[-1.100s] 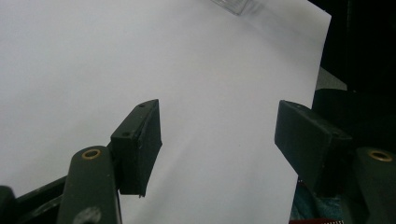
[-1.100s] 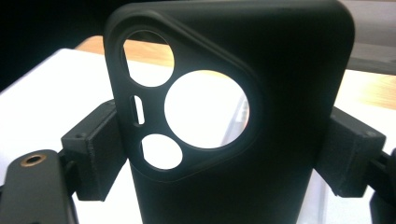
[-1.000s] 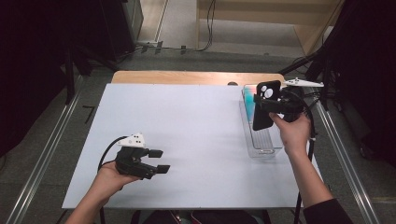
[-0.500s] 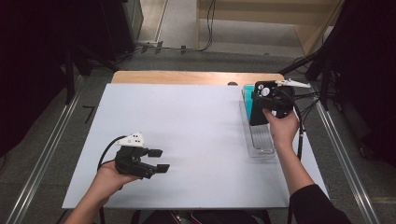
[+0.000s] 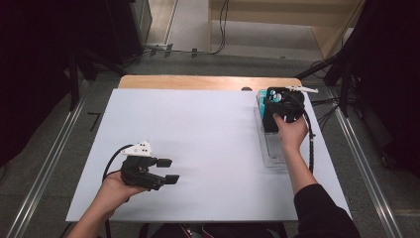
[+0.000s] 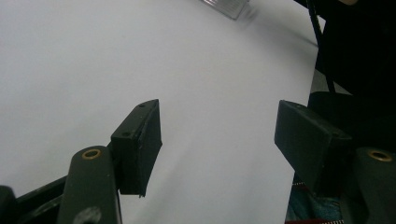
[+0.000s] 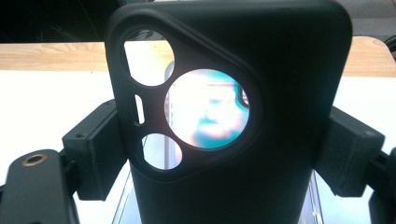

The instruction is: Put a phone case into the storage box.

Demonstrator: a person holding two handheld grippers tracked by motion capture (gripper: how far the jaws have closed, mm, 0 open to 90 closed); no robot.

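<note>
Black phone case [image 7: 233,116] is clamped by its two long edges between the pads of the right gripper [image 5: 274,111], held above the far end of a clear plastic tray [image 5: 271,151] where something teal [image 5: 261,99] is seen. Well apart from the tray, the left gripper [image 5: 167,170] is kept spread wide over the white tabletop [image 5: 208,134], nothing caught in it.

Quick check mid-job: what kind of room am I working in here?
Probably a lab or recording workspace, not a home: a plain white table framed by metal floor rails, loose cables running across the floor behind it, and dark curtains at the sides.
</note>
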